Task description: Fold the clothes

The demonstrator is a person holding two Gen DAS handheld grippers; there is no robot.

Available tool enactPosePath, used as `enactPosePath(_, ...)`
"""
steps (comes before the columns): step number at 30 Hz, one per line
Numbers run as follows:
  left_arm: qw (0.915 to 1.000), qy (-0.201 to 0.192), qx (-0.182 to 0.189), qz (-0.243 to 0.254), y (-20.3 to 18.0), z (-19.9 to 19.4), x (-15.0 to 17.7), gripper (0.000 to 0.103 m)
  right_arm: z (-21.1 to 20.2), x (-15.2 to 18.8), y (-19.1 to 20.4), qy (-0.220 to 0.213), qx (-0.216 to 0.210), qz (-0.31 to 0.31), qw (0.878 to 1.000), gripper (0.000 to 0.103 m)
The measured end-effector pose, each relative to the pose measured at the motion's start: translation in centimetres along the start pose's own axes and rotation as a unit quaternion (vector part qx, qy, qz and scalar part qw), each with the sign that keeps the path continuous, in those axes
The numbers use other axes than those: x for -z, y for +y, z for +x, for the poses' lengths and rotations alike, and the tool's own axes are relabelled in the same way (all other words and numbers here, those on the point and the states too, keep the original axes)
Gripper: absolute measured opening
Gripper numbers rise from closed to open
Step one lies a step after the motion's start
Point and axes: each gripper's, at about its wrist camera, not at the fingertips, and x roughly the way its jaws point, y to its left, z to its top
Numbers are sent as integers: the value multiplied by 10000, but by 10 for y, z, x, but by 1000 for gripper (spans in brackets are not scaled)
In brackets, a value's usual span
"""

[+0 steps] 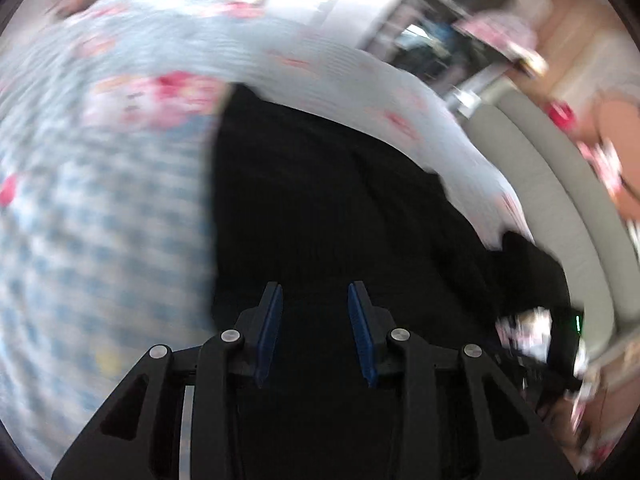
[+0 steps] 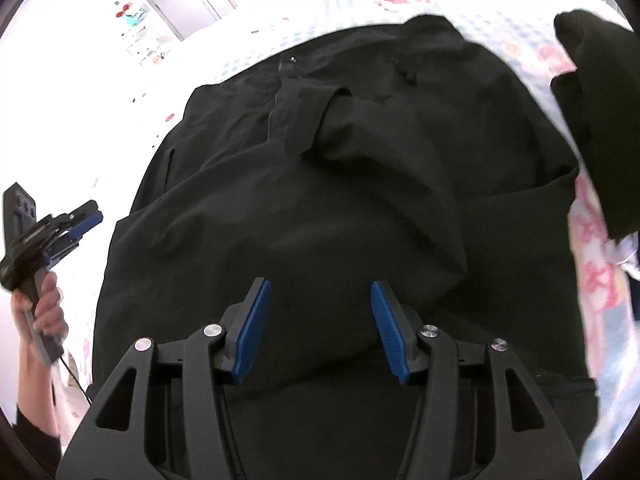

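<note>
Both claws (image 1: 315, 300) (image 2: 320, 300) wide, empty, over black jacket (image 2: 320, 160); blurred checked sheet (image 1: 100, 220), probably bedding.

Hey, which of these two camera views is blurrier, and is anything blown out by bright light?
Left wrist view: heavy motion smear across the checked bedsheet, and the black jacket shows no detail; only the left gripper is sharp. Right wrist view: much crisper, jacket folds readable, but the room at upper left is overexposed to white.

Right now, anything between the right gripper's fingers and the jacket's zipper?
Only the black jacket itself: a sleeve folded across its front, seen from the right wrist. Right gripper is open over it.
</note>
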Motion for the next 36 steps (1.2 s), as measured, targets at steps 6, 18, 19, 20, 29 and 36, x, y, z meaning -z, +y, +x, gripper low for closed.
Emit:
enactPosePath(6,9878,982,-1124,435,-7,43,50,27,21,9,32,415,101,-826,9957,56)
enactPosePath(18,9820,646,-1424,1063,-56,-24,127,48,-25,36,34,-48,-617,-220,9978,63)
enactPosePath(19,9800,742,-1536,1026,-55,-19,138,48,-20,41,43,20,-797,-228,9966,63)
enactPosePath(20,9786,756,-1620,1015,-54,-20,146,48,-12,48,49,123,-712,-342,9968,63)
enactPosePath(29,9843,617,-1555,561,-64,-62,166,52,13,80,71,501,403,-1036,9925,58)
enactPosePath(36,9874,669,-1421,167,-68,-57,167,60,19,83,82,556,-262,-760,9952,64)
